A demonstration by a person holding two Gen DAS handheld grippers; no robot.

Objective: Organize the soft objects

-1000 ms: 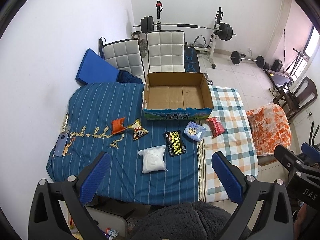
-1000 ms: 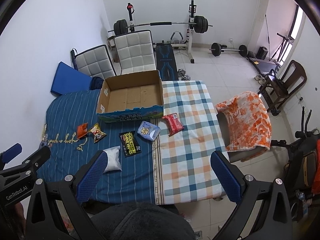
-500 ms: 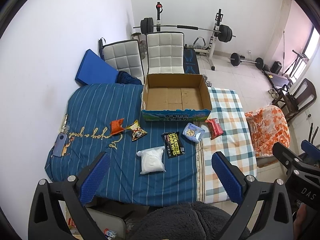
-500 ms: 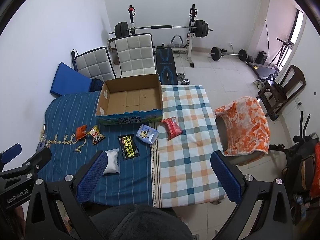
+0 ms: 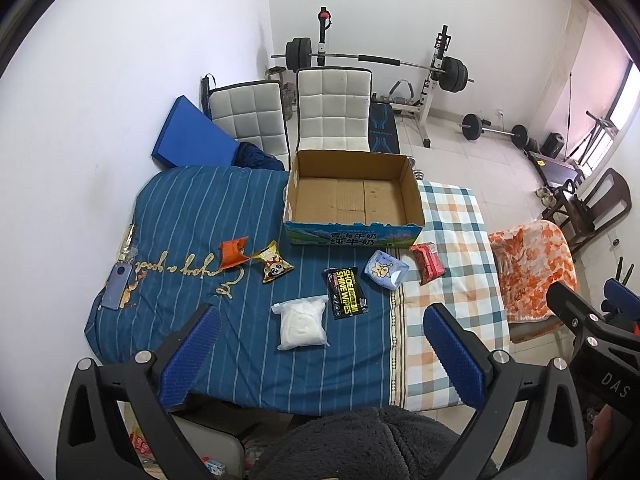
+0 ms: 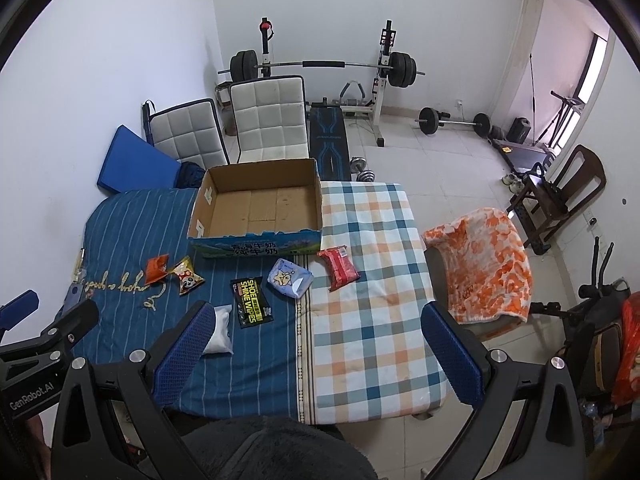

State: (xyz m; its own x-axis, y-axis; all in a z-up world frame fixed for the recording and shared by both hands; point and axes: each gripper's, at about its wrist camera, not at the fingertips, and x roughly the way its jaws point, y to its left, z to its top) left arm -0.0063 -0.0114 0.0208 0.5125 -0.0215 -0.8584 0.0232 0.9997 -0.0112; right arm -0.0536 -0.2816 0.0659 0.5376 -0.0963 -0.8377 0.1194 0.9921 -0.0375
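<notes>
Several soft packs lie on the cloth-covered table in front of an empty cardboard box (image 5: 354,204) (image 6: 260,204): an orange pack (image 5: 233,251), a panda snack pack (image 5: 274,267), a white bag (image 5: 303,322), a black wipes pack (image 5: 345,293) (image 6: 252,300), a light-blue tissue pack (image 5: 385,269) (image 6: 289,279) and a red pack (image 5: 428,262) (image 6: 339,268). My left gripper (image 5: 320,356) is open and empty, high above the table's near edge. My right gripper (image 6: 316,354) is open and empty, also high over the near edge.
A phone (image 5: 117,285) lies at the table's left edge. Two white chairs (image 5: 332,108) stand behind the box. A chair with an orange blanket (image 6: 486,264) stands right of the table. A barbell rack (image 6: 320,66) is at the back wall.
Both grippers have risen and drawn back a little, so the table and box look smaller and farther. Nothing on the table has moved.
</notes>
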